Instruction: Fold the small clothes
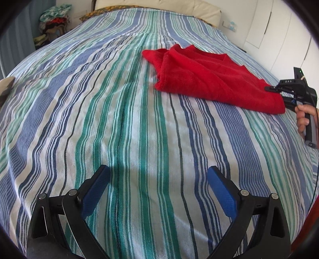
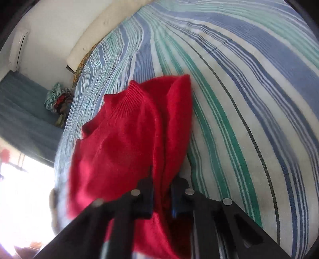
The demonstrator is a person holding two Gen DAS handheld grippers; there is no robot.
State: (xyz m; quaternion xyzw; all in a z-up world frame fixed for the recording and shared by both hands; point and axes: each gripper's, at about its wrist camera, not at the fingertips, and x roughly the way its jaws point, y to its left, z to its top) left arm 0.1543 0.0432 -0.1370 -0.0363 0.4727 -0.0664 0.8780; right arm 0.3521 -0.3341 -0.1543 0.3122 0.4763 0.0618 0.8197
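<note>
Red knit garment is lying rumpled on the bed, on the striped blue, green and white bedspread, toward the right side as seen from the left wrist view. Fabric is bunched in folds, not flattened; a ribbed edge is visible in the right wrist view.

Right gripper: jaws are drawn close together with a ridge of the red fabric pinched between the blue pads. Grip is taken at the near edge of the garment. From the left wrist view the same gripper is seen at the garment's right-hand corner, held by a hand on the black handle. Right wrist view is partly motion-blurred, so finer detail of the pad contact cannot be made out.

Left gripper: jaws are spread wide, nothing between the blue pads. It is held above bare bedspread, well apart from the garment, pointing down at the bed.

Background: a cream headboard is seen at the far end of the bed, white cabinet doors on the right, and a heap of mixed clothes beside the bed at far left.
</note>
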